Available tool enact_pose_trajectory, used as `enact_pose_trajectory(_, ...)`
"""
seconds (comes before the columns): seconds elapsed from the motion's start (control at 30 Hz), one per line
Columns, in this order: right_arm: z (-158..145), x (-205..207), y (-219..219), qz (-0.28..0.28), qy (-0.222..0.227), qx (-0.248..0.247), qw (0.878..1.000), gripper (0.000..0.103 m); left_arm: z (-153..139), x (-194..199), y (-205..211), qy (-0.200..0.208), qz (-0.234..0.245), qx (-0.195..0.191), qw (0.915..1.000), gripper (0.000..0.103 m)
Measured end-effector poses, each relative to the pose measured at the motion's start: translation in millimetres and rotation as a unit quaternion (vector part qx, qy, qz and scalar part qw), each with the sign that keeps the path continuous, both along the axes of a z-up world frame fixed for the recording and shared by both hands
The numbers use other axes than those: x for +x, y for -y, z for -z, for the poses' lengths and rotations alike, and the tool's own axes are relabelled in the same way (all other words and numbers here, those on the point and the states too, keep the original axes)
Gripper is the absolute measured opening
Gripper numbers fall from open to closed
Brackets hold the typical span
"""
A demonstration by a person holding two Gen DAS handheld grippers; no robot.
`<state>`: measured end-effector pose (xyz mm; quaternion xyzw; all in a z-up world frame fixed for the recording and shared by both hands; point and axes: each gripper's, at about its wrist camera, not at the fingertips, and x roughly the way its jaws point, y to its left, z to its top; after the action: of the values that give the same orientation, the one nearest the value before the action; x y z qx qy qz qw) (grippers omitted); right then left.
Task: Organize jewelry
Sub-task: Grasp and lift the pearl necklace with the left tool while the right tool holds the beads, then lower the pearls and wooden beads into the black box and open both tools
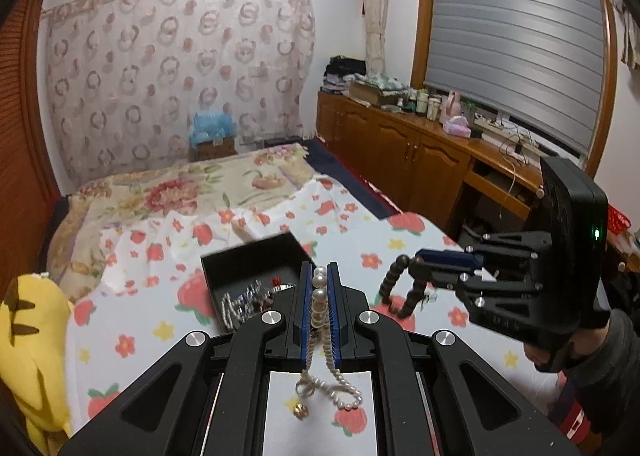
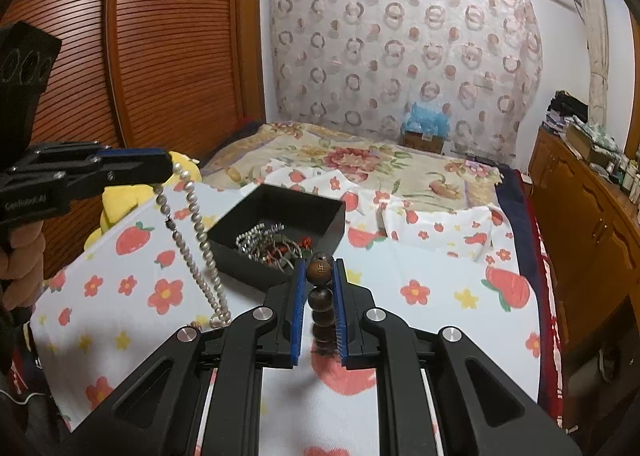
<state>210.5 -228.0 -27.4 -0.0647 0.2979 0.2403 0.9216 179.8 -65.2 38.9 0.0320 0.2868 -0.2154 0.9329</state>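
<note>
My left gripper (image 1: 320, 276) is shut on a pearl necklace (image 1: 320, 296), which hangs down to the sheet; it shows dangling in the right wrist view (image 2: 192, 240) below the left gripper (image 2: 170, 166). My right gripper (image 2: 319, 268) is shut on a dark wooden bead bracelet (image 2: 320, 288), lifted just above the sheet; in the left wrist view the bracelet (image 1: 394, 280) hangs from the right gripper (image 1: 416, 258). An open black jewelry box (image 2: 316, 216) (image 1: 256, 252) lies on the bed ahead with silver chains (image 2: 256, 236) (image 1: 240, 302) inside.
The bed carries a white sheet with strawberries and flowers (image 2: 432, 272). A yellow plush toy (image 1: 28, 336) lies at the bed's left edge. A wooden cabinet (image 1: 420, 152) with clutter runs along the right. A wooden wardrobe (image 2: 168, 48) stands to the left.
</note>
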Motion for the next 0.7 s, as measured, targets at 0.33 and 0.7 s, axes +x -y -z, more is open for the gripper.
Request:
enact_pose_trajectory(0.33,-31.0,11.2,-19.2,-0.021,0.035,0.006,0.999,0.015,-46.2,16.3,-3.5,0.043,-0.006,-0.008,0.999,0.007)
enact_pose_trajectory(0.7,-49.7,38.4,-32.0,-0.034,0.05,0.015,0.998,0.015,-79.5,46.9,-15.3,0.07,-0.029,-0.017,0.997,0.007)
